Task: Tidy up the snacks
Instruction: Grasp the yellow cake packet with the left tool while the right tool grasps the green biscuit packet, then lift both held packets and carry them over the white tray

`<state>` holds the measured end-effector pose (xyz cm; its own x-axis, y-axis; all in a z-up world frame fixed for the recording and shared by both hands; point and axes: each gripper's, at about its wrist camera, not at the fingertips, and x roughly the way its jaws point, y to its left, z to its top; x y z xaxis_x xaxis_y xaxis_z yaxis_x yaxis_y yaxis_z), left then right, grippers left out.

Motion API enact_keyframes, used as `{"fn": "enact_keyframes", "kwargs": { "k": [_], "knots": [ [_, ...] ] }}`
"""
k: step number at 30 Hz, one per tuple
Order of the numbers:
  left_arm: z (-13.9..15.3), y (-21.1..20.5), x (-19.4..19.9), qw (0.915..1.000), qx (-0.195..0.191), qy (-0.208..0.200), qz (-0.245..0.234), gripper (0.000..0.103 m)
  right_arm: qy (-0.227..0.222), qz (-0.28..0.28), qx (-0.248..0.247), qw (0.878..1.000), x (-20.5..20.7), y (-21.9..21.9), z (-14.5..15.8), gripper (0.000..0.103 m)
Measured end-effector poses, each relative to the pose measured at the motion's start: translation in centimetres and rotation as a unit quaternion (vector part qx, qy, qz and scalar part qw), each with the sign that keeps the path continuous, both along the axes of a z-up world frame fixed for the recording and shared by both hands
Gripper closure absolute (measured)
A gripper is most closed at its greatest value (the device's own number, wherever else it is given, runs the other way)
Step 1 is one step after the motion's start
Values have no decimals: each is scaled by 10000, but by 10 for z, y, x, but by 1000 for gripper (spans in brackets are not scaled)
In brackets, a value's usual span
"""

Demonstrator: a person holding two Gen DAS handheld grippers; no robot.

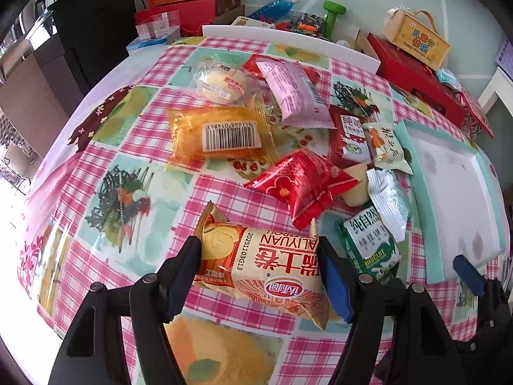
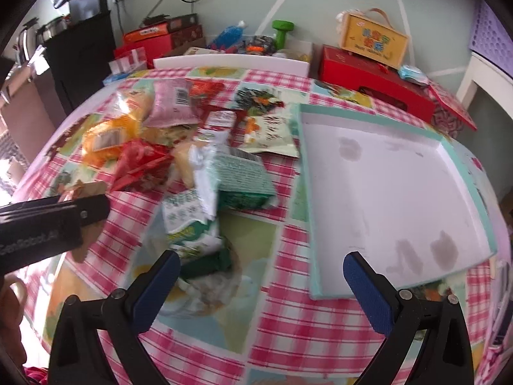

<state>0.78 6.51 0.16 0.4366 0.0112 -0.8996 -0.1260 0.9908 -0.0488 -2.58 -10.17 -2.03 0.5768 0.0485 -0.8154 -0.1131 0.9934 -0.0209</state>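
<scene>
- The left tongs (image 1: 259, 272) are clamped on a puffy orange-and-cream plastic-wrapped roll cake (image 1: 263, 266), pads bearing on its two long sides, the packet lifted off the pink-checked oilcloth bench (image 1: 134, 192). The wrapper is slick and full of air, so I judge it could squirm out between the pads or swing if the hand tips; more squeeze would likely crush the soft cake.
- The right tongs (image 2: 261, 276) stand wide apart with nothing between them, poised over the bench just beside the shallow white cardboard tray with a mint-green rim (image 2: 378, 192), which looks like the likely place for the snacks.
- In the right wrist view the body of the left tongs sits close at the left edge; both hands are near the same patch, so the two could knock together on the way to the tray.
- A green-and-white foil biscuit packet (image 1: 368, 243) lies just beside the held cake, with a shiny red foil packet (image 1: 301, 186) near it. A low carry could drag or scatter these.
- The tray's raised near rim (image 2: 307, 192) could catch the packet's trailing end and shove the light tray along.
</scene>
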Motion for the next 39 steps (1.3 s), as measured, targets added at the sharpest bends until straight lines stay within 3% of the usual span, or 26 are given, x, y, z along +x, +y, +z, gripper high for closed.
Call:
{"fn": "enact_keyframes", "kwargs": {
  "k": [13, 15, 21, 39],
  "knots": [
    [-6, 5, 5, 9999, -93, 95, 9, 30, 328, 358, -73, 9988, 16, 23, -19, 23],
    [-7, 5, 6, 9999, -101, 104, 4, 30, 352, 410, -100, 9985, 18, 27, -22, 35],
    [-9, 6, 6, 9998, -115, 143, 32, 30, 326, 537, -167, 9979, 23, 37, -27, 56],
    [-11, 7, 4, 9997, -164, 169, 76, 30, 234, 602, -175, 9978, 14, 40, -24, 60]
  ]
}}
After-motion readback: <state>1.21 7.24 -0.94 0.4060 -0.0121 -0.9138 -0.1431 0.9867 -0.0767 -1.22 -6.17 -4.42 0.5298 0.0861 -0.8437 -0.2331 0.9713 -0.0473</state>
